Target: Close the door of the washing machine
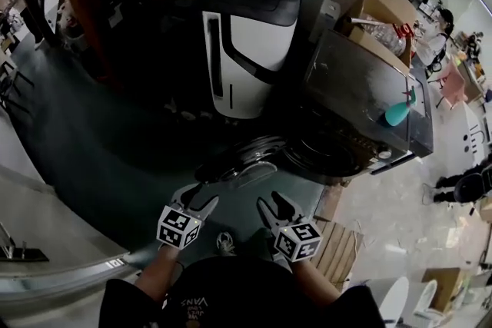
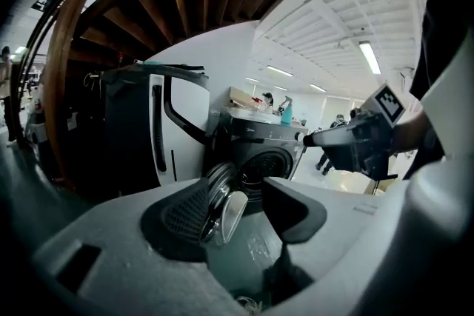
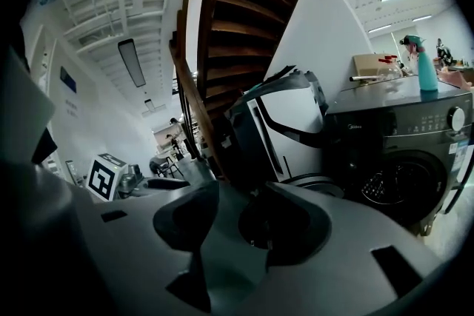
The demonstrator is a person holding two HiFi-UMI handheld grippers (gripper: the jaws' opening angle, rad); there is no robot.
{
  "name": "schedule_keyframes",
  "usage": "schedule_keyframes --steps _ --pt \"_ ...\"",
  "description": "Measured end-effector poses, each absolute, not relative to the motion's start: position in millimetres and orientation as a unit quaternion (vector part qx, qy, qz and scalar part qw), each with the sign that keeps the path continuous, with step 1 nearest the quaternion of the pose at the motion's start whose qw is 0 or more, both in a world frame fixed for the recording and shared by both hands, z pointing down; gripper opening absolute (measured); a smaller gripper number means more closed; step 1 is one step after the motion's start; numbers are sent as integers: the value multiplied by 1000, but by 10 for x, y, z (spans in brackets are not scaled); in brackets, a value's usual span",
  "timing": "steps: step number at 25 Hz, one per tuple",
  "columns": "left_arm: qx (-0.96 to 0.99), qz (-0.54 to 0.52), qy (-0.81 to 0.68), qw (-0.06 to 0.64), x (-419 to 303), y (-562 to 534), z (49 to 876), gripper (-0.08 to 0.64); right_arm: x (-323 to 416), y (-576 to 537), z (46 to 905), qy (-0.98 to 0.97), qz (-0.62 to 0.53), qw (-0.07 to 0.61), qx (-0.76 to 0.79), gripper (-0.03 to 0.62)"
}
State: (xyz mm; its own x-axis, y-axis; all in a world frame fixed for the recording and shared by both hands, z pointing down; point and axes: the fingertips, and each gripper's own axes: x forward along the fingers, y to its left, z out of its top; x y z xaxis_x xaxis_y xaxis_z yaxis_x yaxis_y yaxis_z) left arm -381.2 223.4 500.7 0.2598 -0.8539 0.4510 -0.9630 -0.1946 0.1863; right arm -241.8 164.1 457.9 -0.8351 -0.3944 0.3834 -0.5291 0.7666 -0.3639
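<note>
Grey-green floor [image 1: 100, 150] lying open ahead of both grippers, leaving room for moving. Dark washing machine [image 1: 361, 88] standing right of white appliance [image 1: 250, 61]. Round door [image 1: 244, 159] hanging open, swung out leftward, edge projecting over floor. Left gripper [image 1: 197, 200] hovering near door, jaws standing apart, gripping nothing. Right gripper [image 1: 273, 203] hovering just beside it, jaws likewise apart, empty.
</note>
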Motion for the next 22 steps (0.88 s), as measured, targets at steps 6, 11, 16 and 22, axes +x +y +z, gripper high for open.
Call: schedule_keyframes --steps 6,11,16,22 --pt "770 144 -573 243 -3924 1810 5357 233 -2415 1421 4676 -919 243 155 268 175" --pt "763 169 -567 262 -3999 1481 5693 241 -2421 1171 4796 -916 245 175 265 175" --pt "748 188 -570 284 -4101 1175 5961 252 -2472 923 4927 -917 255 189 243 173" --pt "737 211 -564 308 -4239 807 6244 282 -2578 605 4997 -918 256 213 214 173"
